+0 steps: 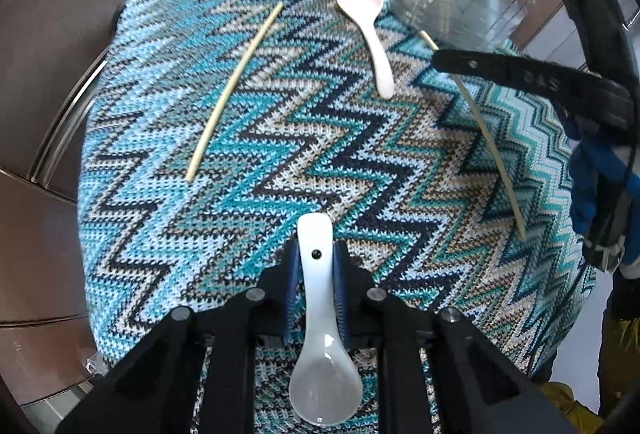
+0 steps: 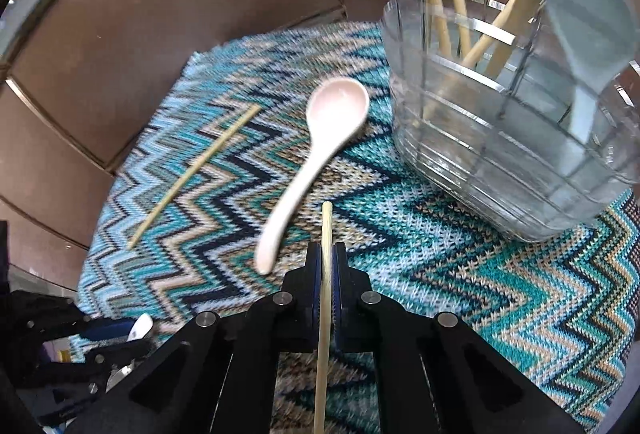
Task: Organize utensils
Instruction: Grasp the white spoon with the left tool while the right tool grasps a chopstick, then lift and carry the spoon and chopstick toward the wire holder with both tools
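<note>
My left gripper (image 1: 316, 254) is shut on the handle of a white spoon (image 1: 322, 366), bowl toward the camera, above the zigzag cloth (image 1: 240, 153). My right gripper (image 2: 327, 254) is shut on a bamboo chopstick (image 2: 325, 314); it also shows in the left wrist view (image 1: 496, 153), held by the right gripper (image 1: 444, 59). A pink spoon (image 1: 370, 33) (image 2: 316, 149) and a loose chopstick (image 1: 234, 85) (image 2: 192, 173) lie on the cloth. A clear holder (image 2: 500, 137) (image 1: 440, 1) holds several chopsticks (image 2: 444, 1) and a pale blue spoon (image 2: 588, 33).
The cloth (image 2: 440, 274) covers a round table with brown floor (image 2: 180, 13) around it. A metal rail (image 1: 64, 121) runs along the left edge. The left gripper (image 2: 100, 346) shows at the lower left of the right wrist view.
</note>
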